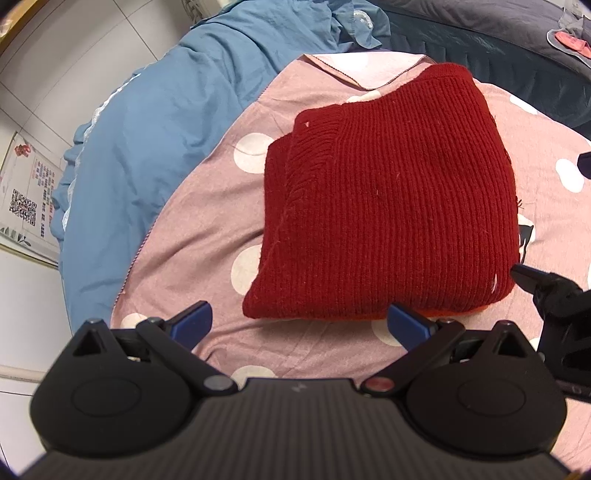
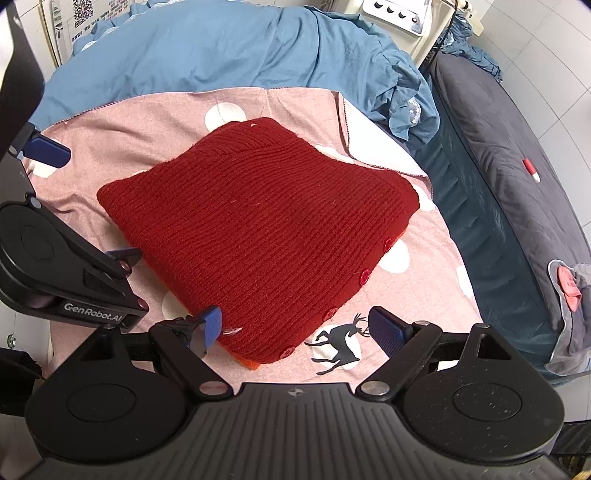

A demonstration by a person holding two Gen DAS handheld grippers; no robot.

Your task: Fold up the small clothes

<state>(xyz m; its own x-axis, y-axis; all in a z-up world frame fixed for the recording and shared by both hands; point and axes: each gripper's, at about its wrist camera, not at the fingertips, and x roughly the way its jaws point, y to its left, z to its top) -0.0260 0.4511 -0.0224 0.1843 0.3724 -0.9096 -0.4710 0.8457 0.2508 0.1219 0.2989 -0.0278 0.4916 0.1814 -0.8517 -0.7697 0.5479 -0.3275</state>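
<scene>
A dark red ribbed knit cardigan (image 1: 388,206) lies folded in a thick square on the pink dotted sheet (image 1: 192,221). An orange layer peeks out under its near edge. Red buttons (image 2: 365,275) run down its right side. My left gripper (image 1: 301,325) is open just short of the near edge, with nothing between its blue pads. My right gripper (image 2: 299,330) is open too, straddling the cardigan (image 2: 258,229) at its near corner, the left pad (image 2: 211,326) against the knit. From the right wrist view the left gripper (image 2: 86,203) stands at the cardigan's left side.
A crumpled blue quilt (image 2: 221,48) lies behind the sheet, and dark grey bedding (image 2: 498,155) with a small red-and-white object (image 2: 530,170) lies to the right. A black deer print (image 2: 341,341) marks the sheet. A white appliance (image 2: 399,13) and a QR-code poster (image 1: 26,199) stand by the tiled wall.
</scene>
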